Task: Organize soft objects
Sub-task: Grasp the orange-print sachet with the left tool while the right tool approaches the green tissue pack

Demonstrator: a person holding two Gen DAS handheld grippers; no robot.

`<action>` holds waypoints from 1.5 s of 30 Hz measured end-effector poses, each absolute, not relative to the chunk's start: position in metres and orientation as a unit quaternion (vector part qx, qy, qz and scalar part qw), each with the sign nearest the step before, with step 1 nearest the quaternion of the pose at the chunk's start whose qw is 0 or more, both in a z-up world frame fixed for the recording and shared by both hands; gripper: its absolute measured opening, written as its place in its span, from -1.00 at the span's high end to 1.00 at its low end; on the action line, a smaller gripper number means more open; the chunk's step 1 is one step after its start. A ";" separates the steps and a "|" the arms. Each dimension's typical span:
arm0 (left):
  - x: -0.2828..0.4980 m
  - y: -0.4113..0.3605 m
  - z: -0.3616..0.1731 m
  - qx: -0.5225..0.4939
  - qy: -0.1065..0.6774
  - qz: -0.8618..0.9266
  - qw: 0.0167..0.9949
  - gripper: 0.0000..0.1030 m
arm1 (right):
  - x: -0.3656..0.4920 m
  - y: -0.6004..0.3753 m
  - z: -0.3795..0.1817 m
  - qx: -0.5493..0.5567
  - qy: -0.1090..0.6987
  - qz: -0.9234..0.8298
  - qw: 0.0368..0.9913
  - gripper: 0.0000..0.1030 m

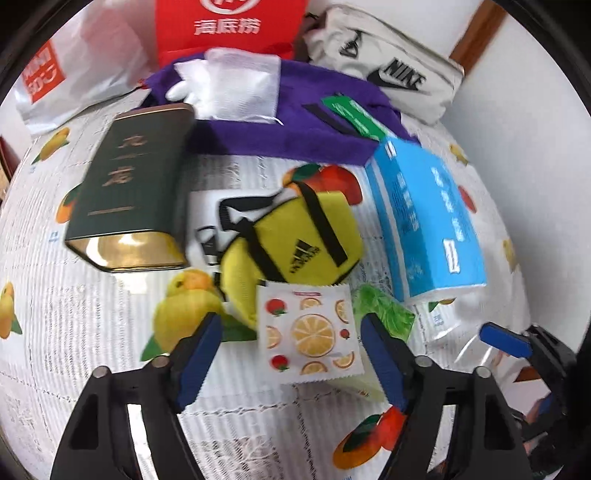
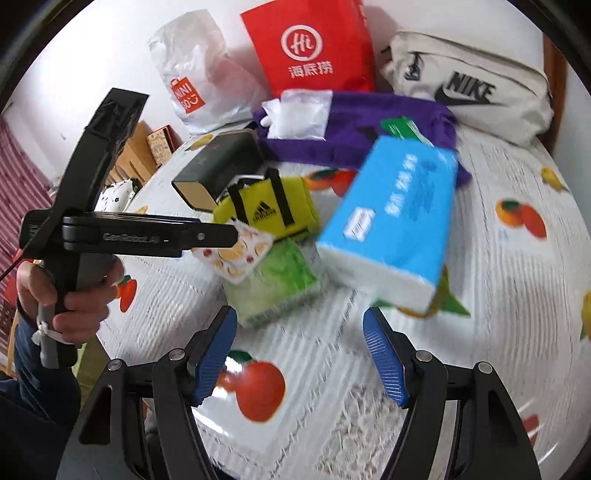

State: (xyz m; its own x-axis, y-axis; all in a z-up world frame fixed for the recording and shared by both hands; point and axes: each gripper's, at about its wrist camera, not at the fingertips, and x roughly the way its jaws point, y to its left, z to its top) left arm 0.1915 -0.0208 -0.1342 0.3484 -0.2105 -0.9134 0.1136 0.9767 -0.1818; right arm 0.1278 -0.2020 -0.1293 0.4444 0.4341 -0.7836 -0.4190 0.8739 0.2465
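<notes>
My left gripper (image 1: 291,354) is open, its fingers on either side of a flat fruit-printed wipe packet (image 1: 310,336) that lies on a green tissue pack (image 1: 388,314). Behind it sits a yellow Adidas pouch (image 1: 295,240). A blue tissue pack (image 1: 424,218) lies to the right. In the right wrist view my right gripper (image 2: 301,354) is open and empty above the tablecloth, in front of the green tissue pack (image 2: 273,284) and the blue tissue pack (image 2: 391,218). The left gripper (image 2: 221,232) reaches over the wipe packet (image 2: 236,258) there. A purple cloth (image 1: 295,125) lies behind.
A dark green tin (image 1: 133,184) lies at the left. A red paper bag (image 1: 229,26), a white plastic bag (image 1: 70,74) and a white Nike bag (image 1: 391,74) stand at the back against the wall. A white mesh pouch (image 1: 229,85) rests on the purple cloth.
</notes>
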 end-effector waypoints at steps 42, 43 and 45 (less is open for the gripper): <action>0.143 0.065 -0.137 -0.119 0.524 -0.103 0.837 0.87 | 0.135 -0.154 -0.160 -0.024 0.462 0.273 0.844 -0.43; 0.144 0.068 -0.140 -0.125 0.526 -0.102 0.835 0.87 | 0.135 -0.151 -0.162 -0.029 0.462 0.272 0.844 -0.43; 0.146 0.072 -0.146 -0.130 0.528 -0.105 0.833 0.87 | 0.137 -0.145 -0.167 -0.037 0.463 0.267 0.845 -0.44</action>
State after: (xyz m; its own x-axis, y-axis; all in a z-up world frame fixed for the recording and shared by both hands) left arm 0.1458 0.0717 -0.1456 0.4211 -0.3119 -0.8517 0.0379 0.9443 -0.3270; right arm 0.1368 -0.1446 -0.1673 0.4295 0.4167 -0.8012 -0.4843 0.8551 0.1852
